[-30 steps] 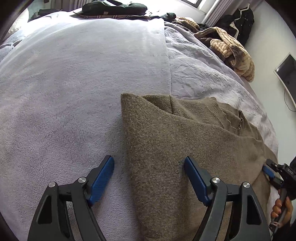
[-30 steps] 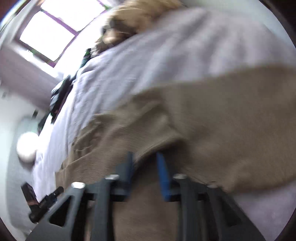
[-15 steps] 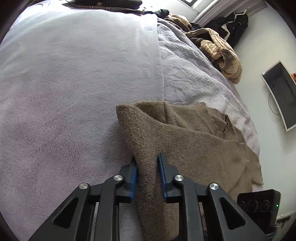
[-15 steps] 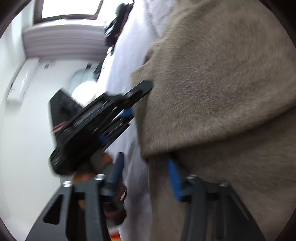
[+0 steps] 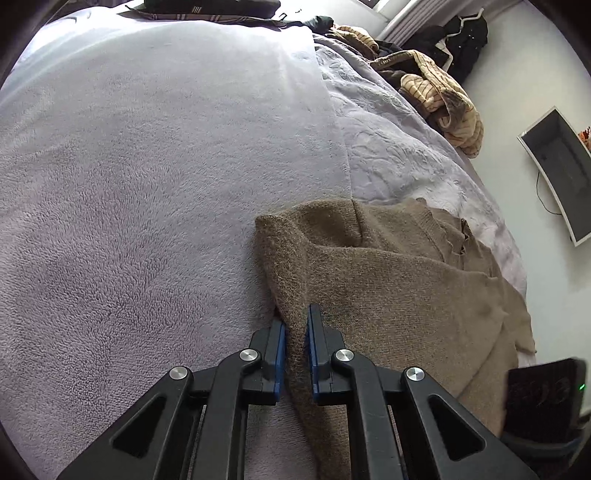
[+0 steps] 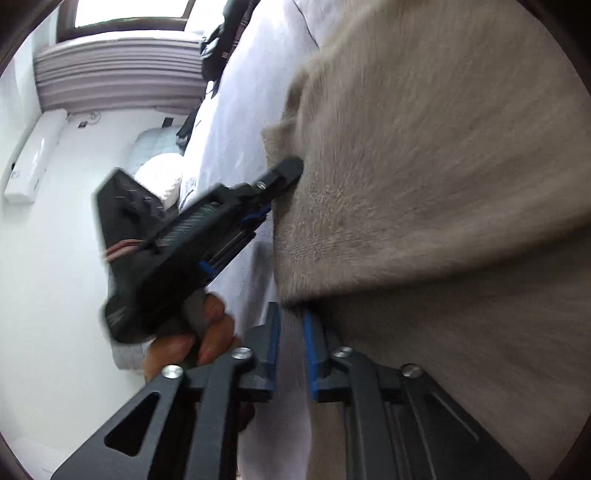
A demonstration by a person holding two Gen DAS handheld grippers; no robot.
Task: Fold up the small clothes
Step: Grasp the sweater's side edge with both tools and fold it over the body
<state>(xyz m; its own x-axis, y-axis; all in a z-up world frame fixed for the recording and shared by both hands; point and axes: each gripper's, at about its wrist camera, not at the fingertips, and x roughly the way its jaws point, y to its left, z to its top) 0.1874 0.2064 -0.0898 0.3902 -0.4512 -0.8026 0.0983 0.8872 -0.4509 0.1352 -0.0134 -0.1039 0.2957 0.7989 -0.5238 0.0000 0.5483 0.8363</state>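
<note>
A brown knit sweater lies folded over on the pale lilac fleece blanket of a bed. My left gripper is shut on the sweater's near left edge, with a ridge of knit pinched between the blue pads. In the right wrist view the sweater fills the right side, blurred. My right gripper has its jaws opening. The gap is narrow, and the sweater's folded edge runs down between the pads. The left gripper shows there too, held by a hand, its tip against the sweater.
A heap of striped tan clothes and a black coat lie at the bed's far right. Dark clothes sit at the far edge. A curved monitor stands by the right wall. A quilted cover lies right of the blanket.
My left gripper went from wide open to shut on the sweater's edge. My right gripper swung across to the sweater's edge near the left one, and its gap is narrower than half a second ago.
</note>
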